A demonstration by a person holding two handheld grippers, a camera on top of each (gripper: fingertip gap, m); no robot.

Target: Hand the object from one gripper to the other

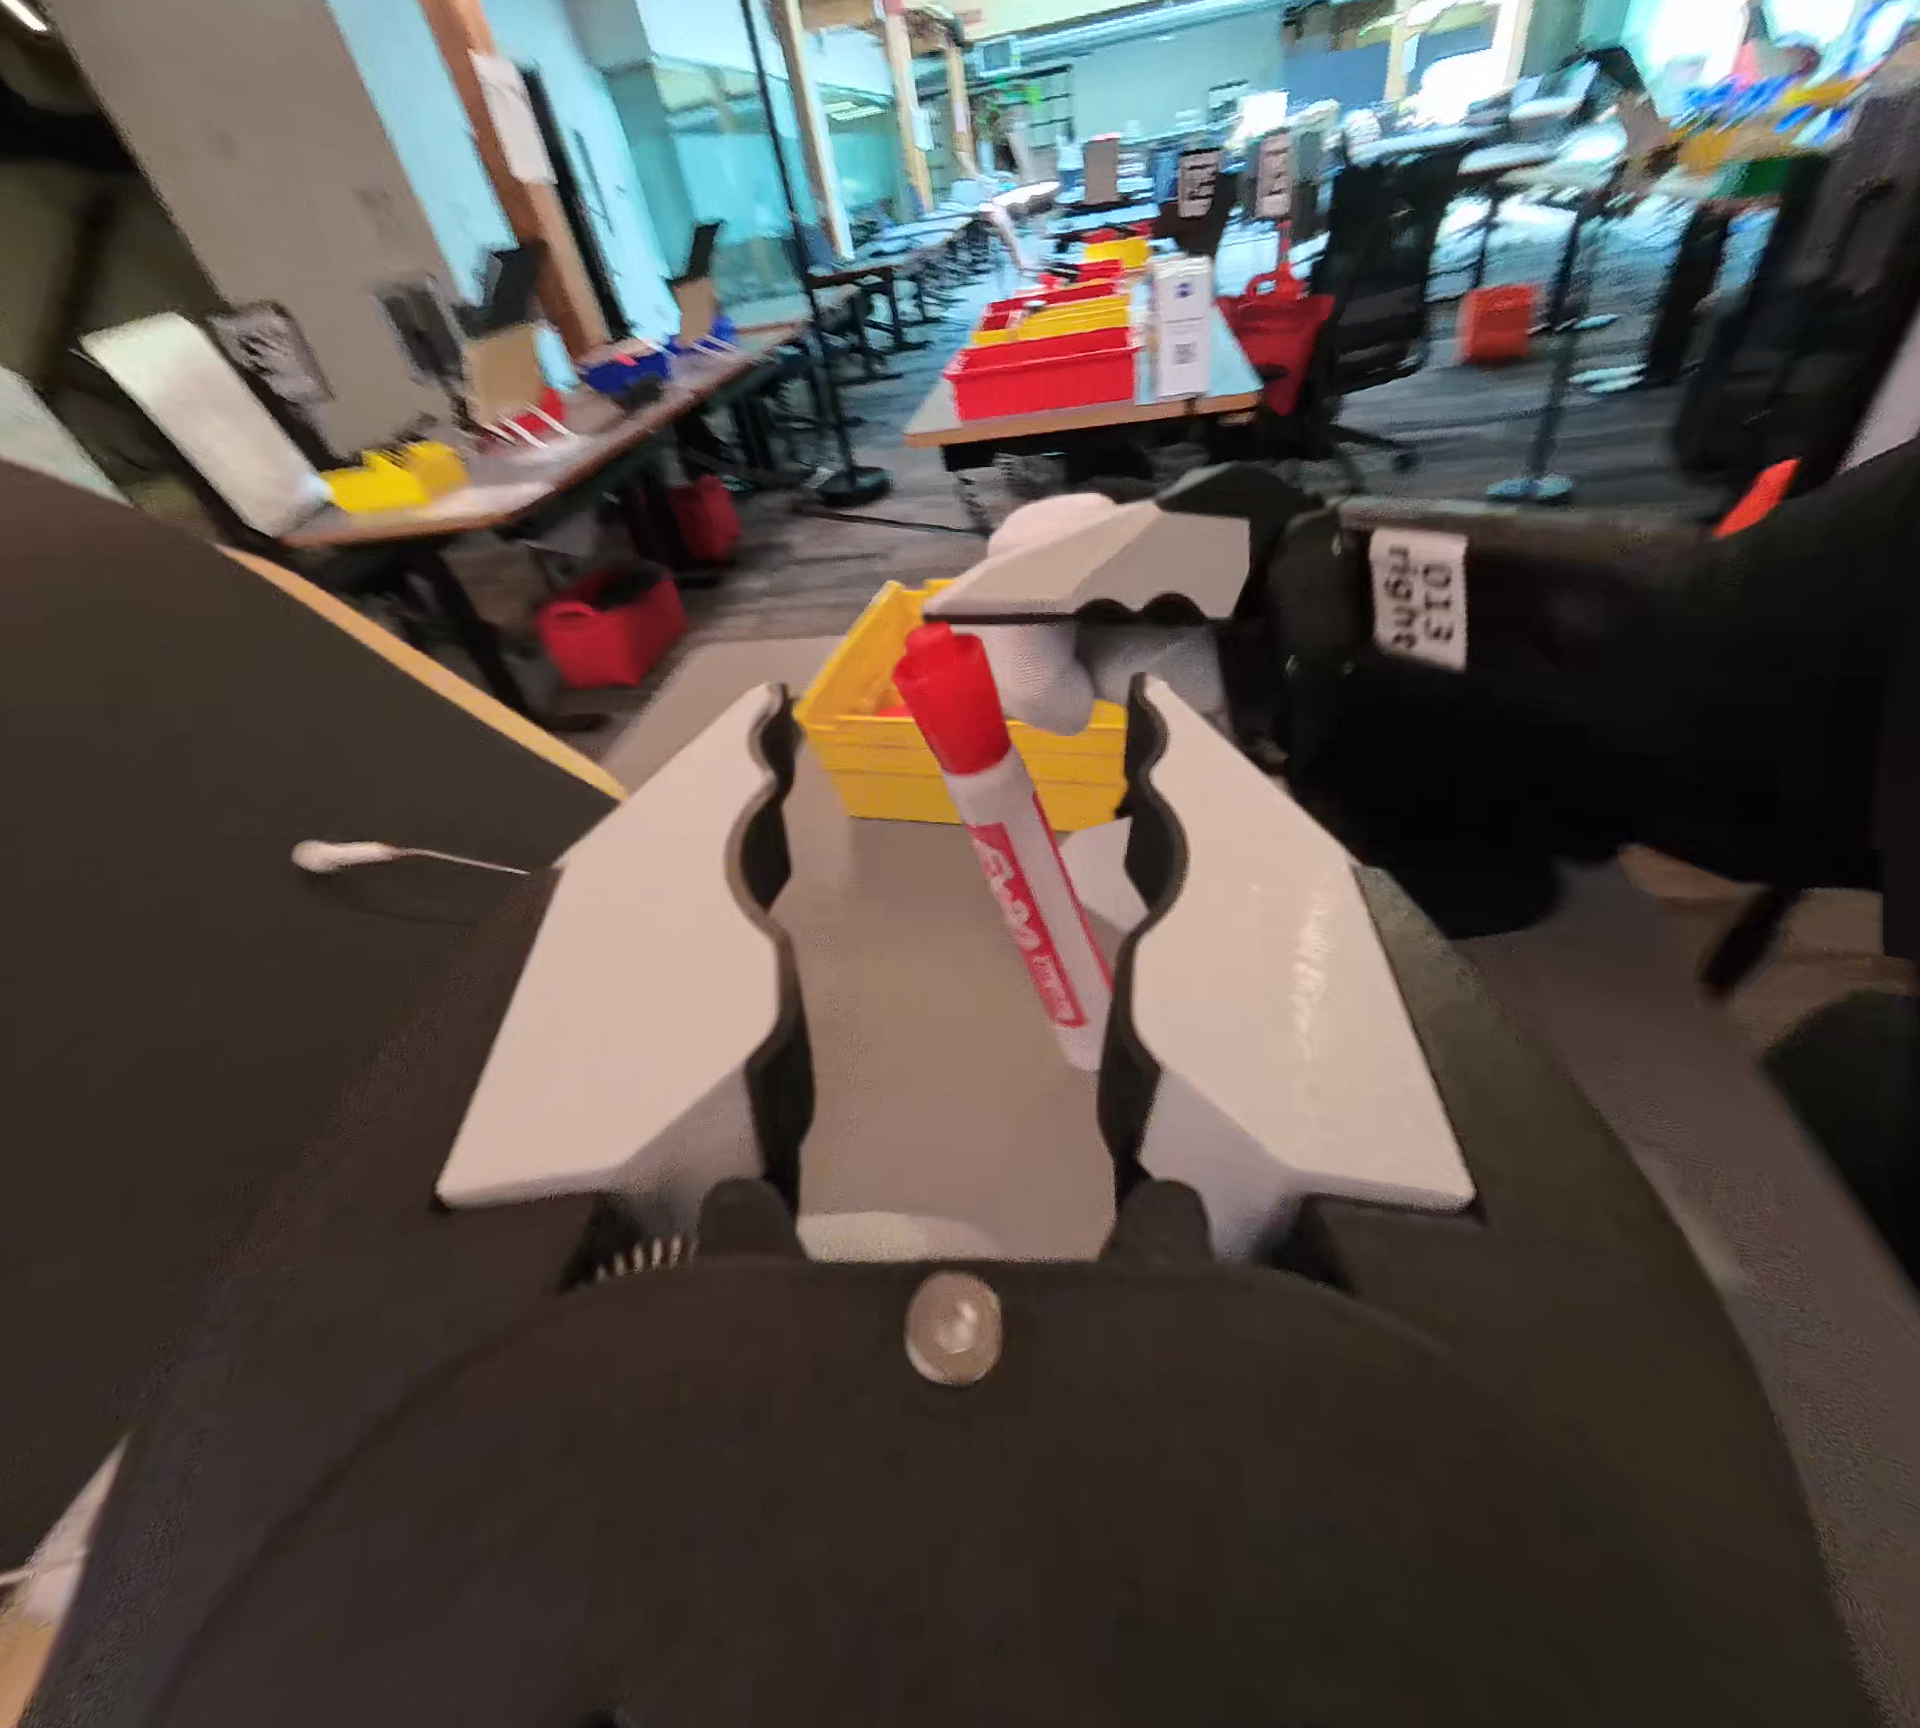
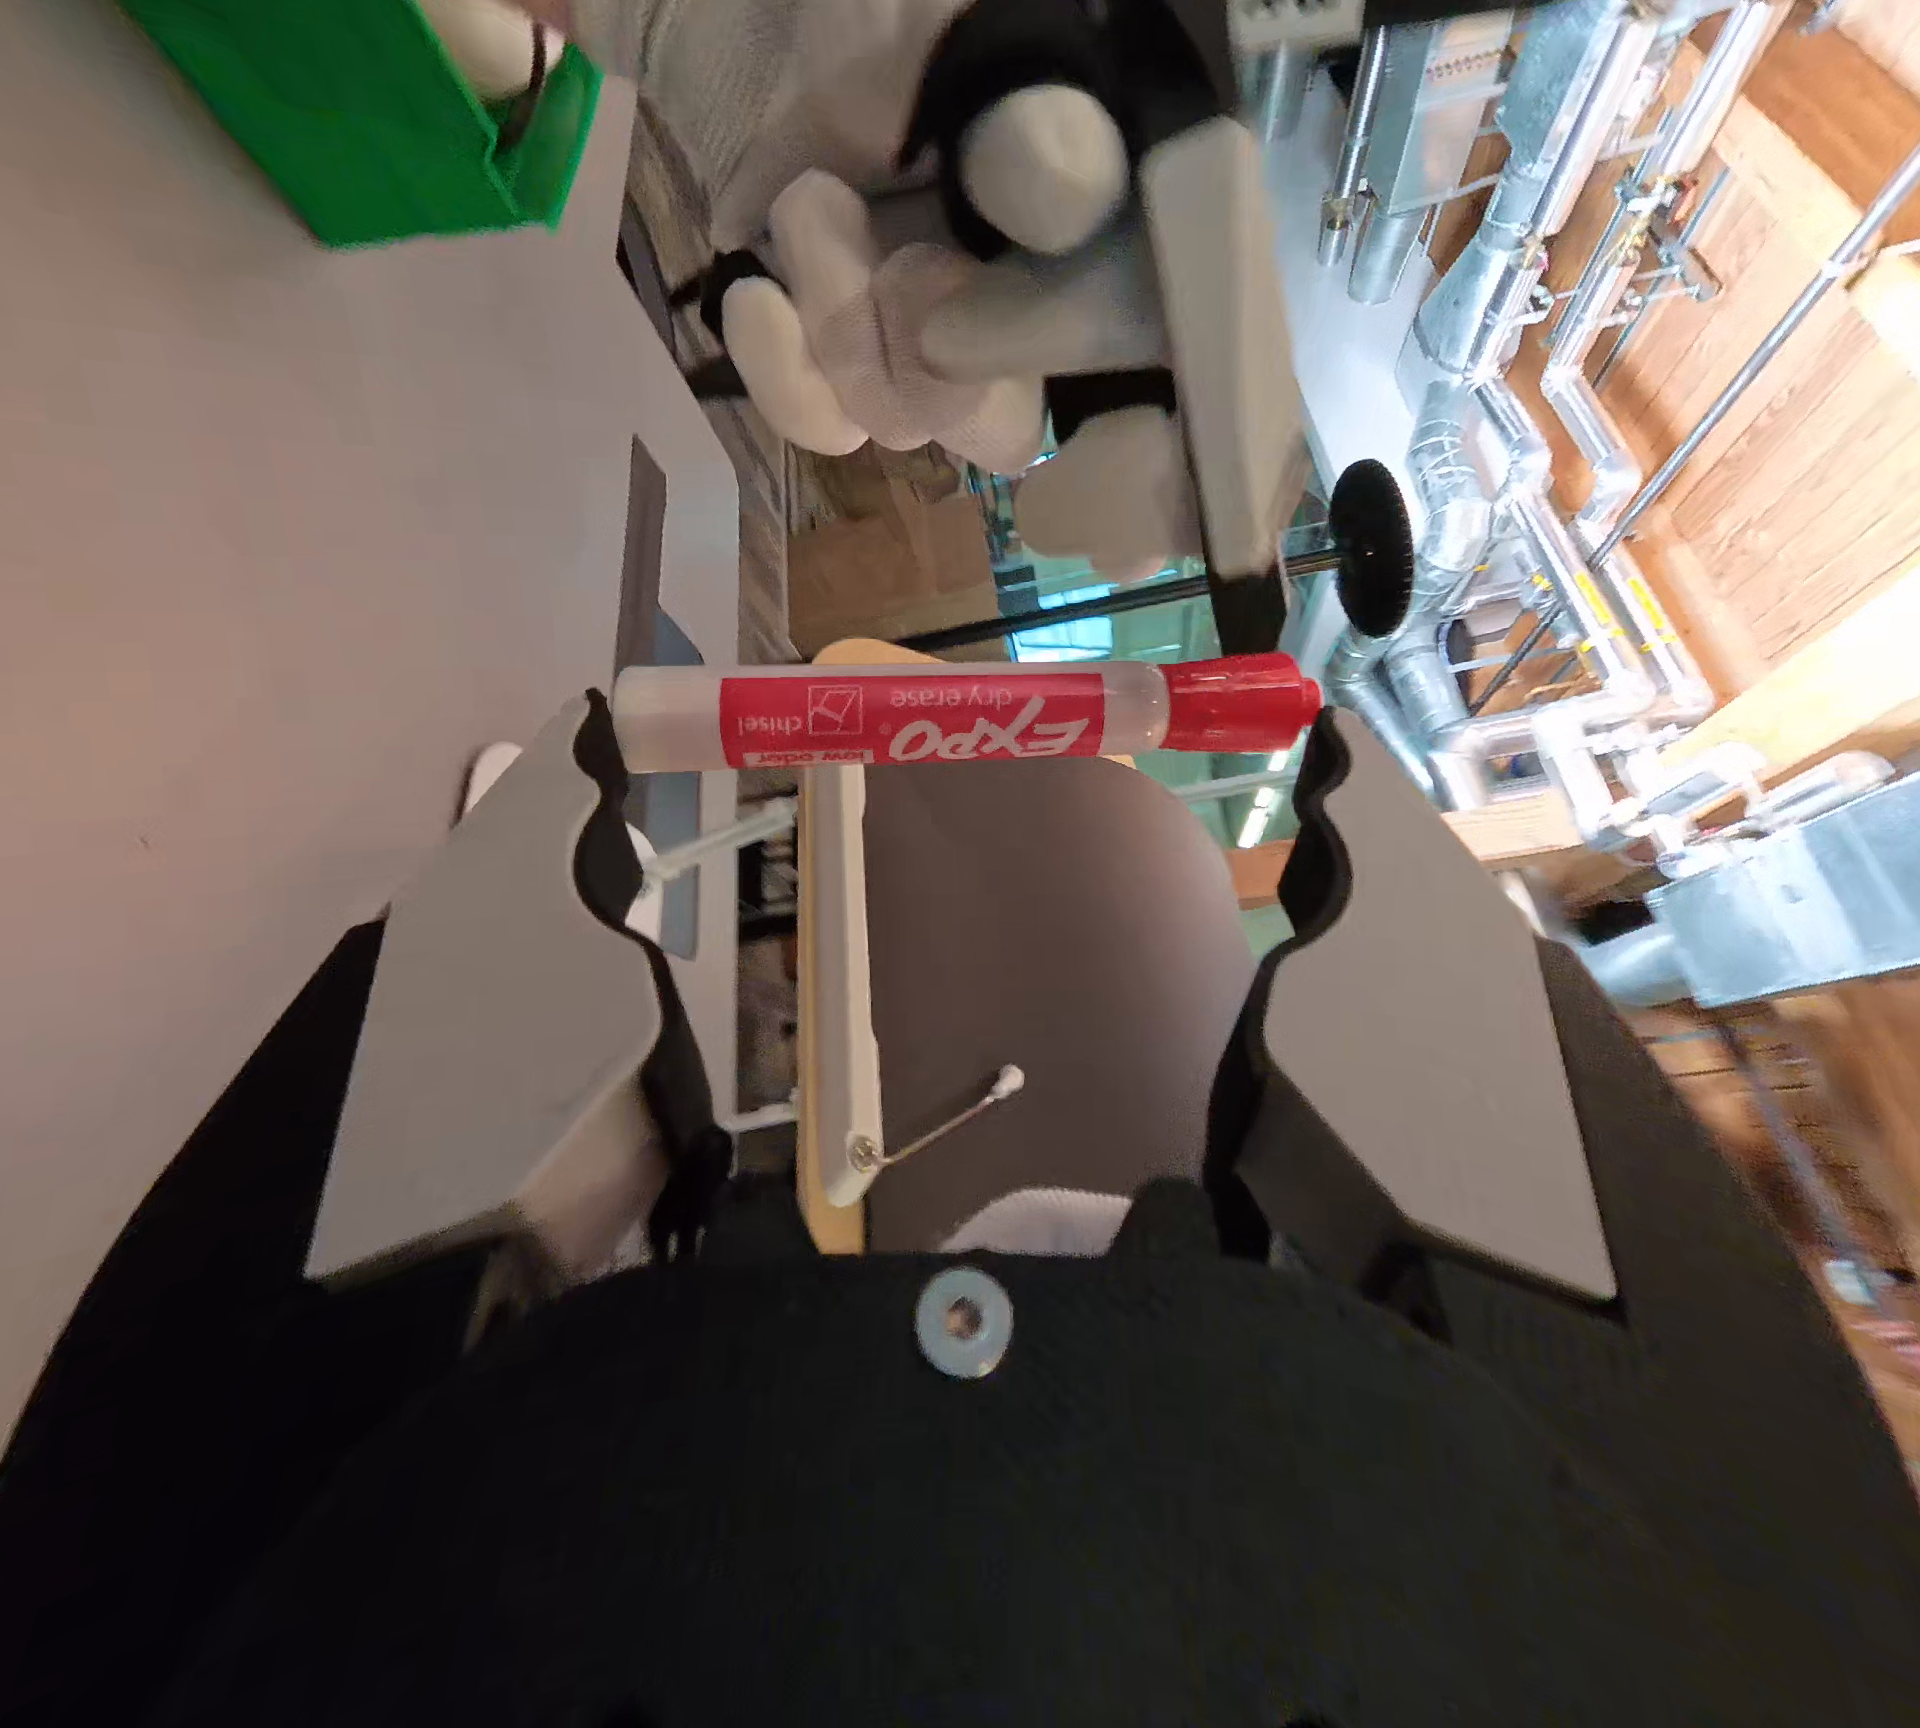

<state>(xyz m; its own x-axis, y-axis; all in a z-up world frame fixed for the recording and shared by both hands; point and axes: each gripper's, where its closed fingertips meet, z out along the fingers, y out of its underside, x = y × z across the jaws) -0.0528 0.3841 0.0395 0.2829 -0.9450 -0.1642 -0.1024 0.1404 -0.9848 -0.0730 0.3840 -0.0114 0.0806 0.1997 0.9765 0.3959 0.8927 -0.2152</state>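
While my right gripper (image 2: 956,722) clamps the marker (image 2: 961,710) end to end at its fingertips, my left gripper (image 1: 956,805) gapes wide around the barrel. Yellow bin (image 1: 914,743) sits just behind; gloved hand (image 2: 831,151) crowds above.

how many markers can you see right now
1. A single red-capped marker spans the right gripper, held end to end between its fingertips, above the open left gripper. The yellow bin might hide more.
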